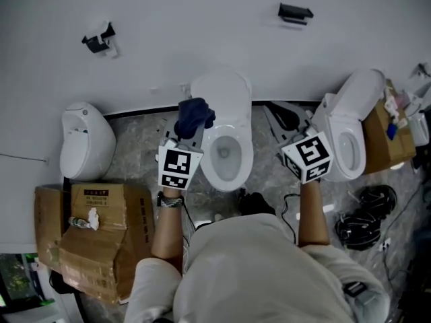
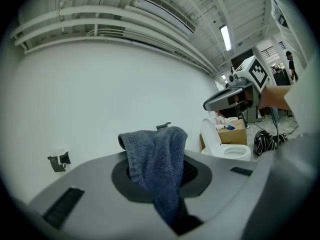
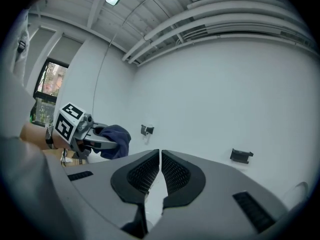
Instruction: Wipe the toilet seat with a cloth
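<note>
A dark blue cloth (image 1: 194,115) hangs bunched from my left gripper (image 1: 188,132), which is shut on it just left of the middle toilet. In the left gripper view the cloth (image 2: 157,166) fills the gap between the jaws and droops over them. The white toilet seat (image 1: 246,157) lies below, its lid (image 1: 222,91) raised against the wall. My right gripper (image 1: 311,128) hovers between that toilet and a second one, and its jaws (image 3: 160,166) are shut with nothing between them. Both grippers are held high and point at the white wall.
A second white toilet (image 1: 350,136) stands at the right beside a cardboard box (image 1: 385,140). A white urinal-like fixture (image 1: 86,140) and flattened cardboard boxes (image 1: 94,241) sit at the left. Black cables (image 1: 360,224) lie on the floor at the right. Black brackets (image 1: 295,12) hang on the wall.
</note>
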`<state>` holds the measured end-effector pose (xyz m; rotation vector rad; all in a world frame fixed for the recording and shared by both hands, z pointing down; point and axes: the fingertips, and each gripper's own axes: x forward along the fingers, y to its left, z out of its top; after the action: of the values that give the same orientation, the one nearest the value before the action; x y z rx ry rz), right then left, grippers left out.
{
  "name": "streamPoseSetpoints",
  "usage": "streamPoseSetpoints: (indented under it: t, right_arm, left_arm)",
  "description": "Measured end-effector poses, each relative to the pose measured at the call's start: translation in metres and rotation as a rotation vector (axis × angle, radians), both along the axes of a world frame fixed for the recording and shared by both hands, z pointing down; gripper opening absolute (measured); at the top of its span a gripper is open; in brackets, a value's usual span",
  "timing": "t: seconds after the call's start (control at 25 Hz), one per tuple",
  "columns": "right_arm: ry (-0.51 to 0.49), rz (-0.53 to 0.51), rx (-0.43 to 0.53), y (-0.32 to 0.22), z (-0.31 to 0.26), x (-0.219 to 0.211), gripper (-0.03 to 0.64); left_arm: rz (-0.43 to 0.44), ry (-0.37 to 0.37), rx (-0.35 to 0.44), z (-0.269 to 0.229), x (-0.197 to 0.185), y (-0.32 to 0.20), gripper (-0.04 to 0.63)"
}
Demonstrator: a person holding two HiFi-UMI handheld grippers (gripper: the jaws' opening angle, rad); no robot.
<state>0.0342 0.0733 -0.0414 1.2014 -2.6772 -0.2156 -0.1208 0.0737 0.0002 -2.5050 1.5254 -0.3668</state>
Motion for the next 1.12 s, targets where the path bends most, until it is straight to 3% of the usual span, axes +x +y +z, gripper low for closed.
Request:
streamPoseSetpoints:
  t: [0.44,1.12]
  right_arm:
    - [-0.011,0.020,0.071,0.023,-0.026,-0.006,0.028]
    - [0.051,0.036,0.015,0.017,-0.003,-0.004,0.028]
  left_arm:
    - [0.036,-0.023,0.127,-0.060,0.002,0.036,0.058]
    - [0.052,-0.051,0.100,-0.048,0.003,0.029,0.058]
